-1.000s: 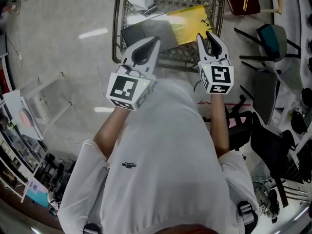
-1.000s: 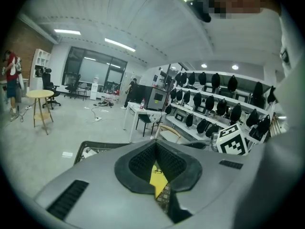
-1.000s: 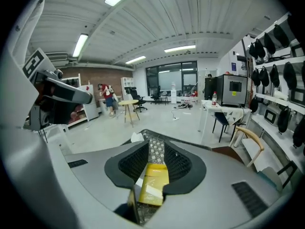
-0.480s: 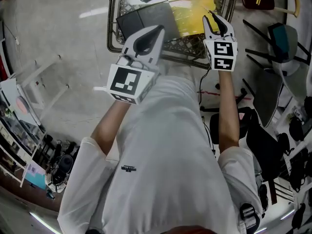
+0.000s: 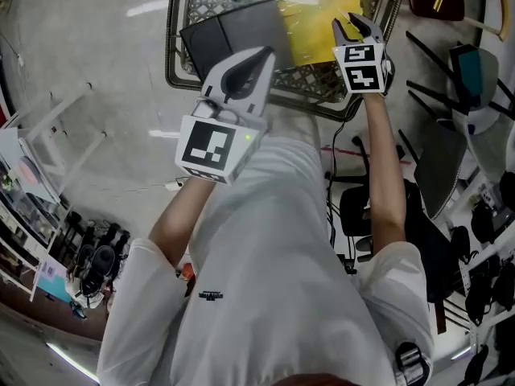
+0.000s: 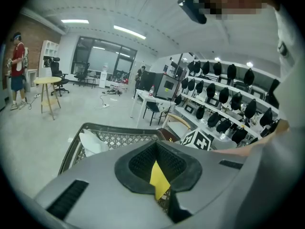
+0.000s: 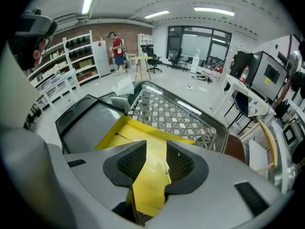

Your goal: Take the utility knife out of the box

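Right claw [image 5: 352,24] over half-hidden yellow box [image 5: 310,30]

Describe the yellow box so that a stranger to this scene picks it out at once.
A metal mesh basket stands on the floor before the person. Inside it, the yellow box lies flat beside a dark grey case. It is the only bright yellow thing there.

Case [image 5: 237,32] lies left of packet [image 5: 314,30] inside basket [image 5: 171,63].
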Demonstrator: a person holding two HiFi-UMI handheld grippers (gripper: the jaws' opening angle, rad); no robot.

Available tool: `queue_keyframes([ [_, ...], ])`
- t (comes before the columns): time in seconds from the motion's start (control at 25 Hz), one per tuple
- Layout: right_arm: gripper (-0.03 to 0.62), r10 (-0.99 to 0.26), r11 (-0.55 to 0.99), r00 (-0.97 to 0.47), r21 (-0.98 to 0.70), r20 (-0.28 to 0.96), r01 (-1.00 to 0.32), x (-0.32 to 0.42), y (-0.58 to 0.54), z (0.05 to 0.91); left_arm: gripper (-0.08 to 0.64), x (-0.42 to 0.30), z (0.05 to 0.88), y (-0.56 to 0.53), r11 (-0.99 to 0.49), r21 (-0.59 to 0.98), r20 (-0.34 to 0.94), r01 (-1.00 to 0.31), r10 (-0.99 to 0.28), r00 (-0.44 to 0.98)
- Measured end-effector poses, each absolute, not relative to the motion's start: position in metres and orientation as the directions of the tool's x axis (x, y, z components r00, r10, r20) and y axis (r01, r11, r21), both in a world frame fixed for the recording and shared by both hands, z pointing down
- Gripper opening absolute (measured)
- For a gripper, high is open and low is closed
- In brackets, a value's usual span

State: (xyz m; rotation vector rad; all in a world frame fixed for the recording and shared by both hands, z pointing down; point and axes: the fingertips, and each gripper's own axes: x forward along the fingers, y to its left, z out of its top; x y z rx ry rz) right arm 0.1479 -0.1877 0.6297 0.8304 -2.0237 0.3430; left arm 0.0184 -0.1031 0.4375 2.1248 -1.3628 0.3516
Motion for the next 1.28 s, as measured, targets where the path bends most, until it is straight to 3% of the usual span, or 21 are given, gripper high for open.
queue_keyframes([
  [0.56, 0.120, -0.255, 0.824, -0.206, 0.101, 0.945, -0.558, 0.159, -0.206, 0.710, 0.002, 0.017, 0.485, -0.111, -0.258, 0.368, 0.555, -0.893, -0.710, 0.433],
  [0.68, 0.092, -0.215, 0.843, -0.190, 0.084, 0.958, -0.531, 0.159, -0.204, 0.721, 0.002, 0.016, 0.490, -0.116, -0.250, 0.373, 0.551, -0.894, -0.715, 0.430],
  [0.92, 0.092, -0.194, 0.860, -0.117, 0.111, 0.974, -0.498, 0.165, -0.206, 0.735, 0.002, 0.008, 0.495, -0.117, -0.220, 0.387, 0.567, -0.895, -0.709, 0.419],
  [1.28, 0.048, -0.085, 0.892, -0.122, 0.022, 0.989, -0.451, 0.162, -0.201, 0.740, 0.002, 0.005, 0.500, -0.110, -0.207, 0.397, 0.573, -0.894, -0.705, 0.418],
])
